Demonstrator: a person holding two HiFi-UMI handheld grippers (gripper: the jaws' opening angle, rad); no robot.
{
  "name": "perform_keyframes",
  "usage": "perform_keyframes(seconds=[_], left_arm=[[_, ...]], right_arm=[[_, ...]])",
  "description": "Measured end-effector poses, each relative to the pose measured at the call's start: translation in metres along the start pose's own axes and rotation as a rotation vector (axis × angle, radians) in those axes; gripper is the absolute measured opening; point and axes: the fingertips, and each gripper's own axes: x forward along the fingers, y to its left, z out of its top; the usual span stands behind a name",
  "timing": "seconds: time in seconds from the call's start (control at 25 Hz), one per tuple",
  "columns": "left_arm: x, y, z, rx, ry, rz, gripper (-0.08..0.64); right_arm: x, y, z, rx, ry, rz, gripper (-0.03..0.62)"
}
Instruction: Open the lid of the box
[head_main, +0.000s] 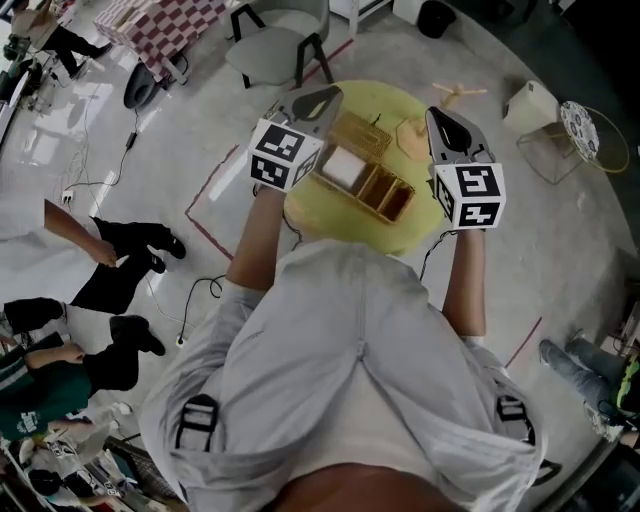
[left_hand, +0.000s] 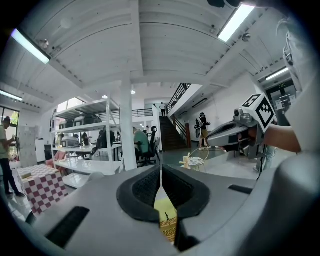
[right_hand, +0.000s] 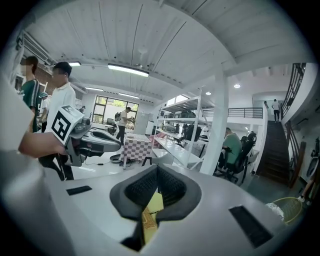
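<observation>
A woven wooden box (head_main: 368, 172) sits on a round yellow table (head_main: 330, 220). Its compartments show from above, one holding a white block (head_main: 343, 167). My left gripper (head_main: 318, 100) hovers over the box's left end, and my right gripper (head_main: 447, 125) hangs above the table's right side. Both are shut with nothing between the pads. In the left gripper view the jaws (left_hand: 161, 185) meet, and a sliver of yellow table and woven box (left_hand: 168, 229) shows below them. The right gripper view shows its jaws (right_hand: 156, 182) closed too, above the box (right_hand: 147, 221).
A hexagonal wooden piece (head_main: 411, 134) lies on the table by the right gripper. A grey chair (head_main: 275, 45) stands beyond the table, a white stool (head_main: 530, 103) and a wire side table (head_main: 585, 135) to the right. People (head_main: 110, 265) crouch at the left.
</observation>
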Motion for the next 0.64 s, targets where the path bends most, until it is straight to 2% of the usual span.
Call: perform_keyframes(seconds=[0.64], left_arm=[[-0.007,0.002,-0.014,-0.029,0.02,-0.009,0.038]], right_arm=[[0.006,0.011,-0.01,0.014,0.03,0.009,0.023]])
